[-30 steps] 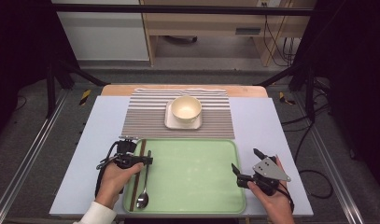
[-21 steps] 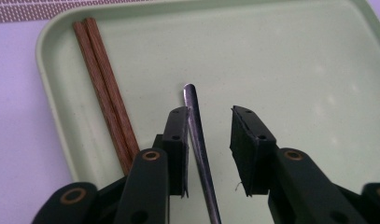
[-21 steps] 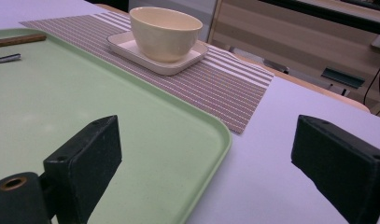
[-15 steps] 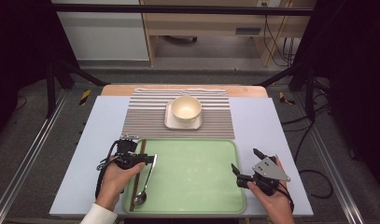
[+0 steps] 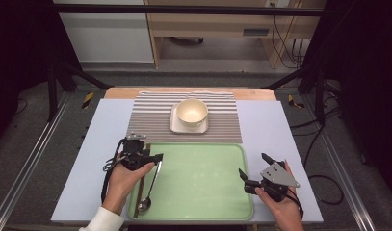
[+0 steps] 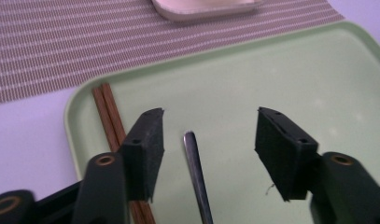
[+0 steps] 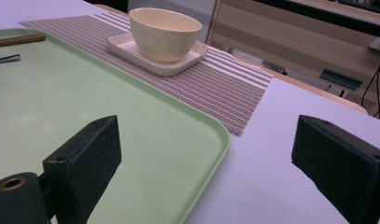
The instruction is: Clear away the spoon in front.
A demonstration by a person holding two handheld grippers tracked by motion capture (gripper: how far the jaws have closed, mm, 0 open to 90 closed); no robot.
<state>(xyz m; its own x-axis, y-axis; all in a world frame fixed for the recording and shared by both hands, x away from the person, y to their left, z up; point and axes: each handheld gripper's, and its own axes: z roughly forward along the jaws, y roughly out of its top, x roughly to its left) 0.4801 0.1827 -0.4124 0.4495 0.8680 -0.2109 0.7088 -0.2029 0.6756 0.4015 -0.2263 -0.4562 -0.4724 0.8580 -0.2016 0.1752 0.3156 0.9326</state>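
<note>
The spoon (image 5: 149, 186) lies lengthwise on the tray (image 5: 203, 178), bowl toward the person, chopsticks (image 6: 110, 119) just beside. The left hand-held gripper (image 6: 206, 140), jaws just opening, straddles its handle; the right hand-held gripper (image 7: 201, 163) is spread.

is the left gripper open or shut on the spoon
Open. The left gripper's black fingers have just been opening and stand apart from the slim metal spoon's handle, which lies untouched between them on the pale green plastic tray.
</note>
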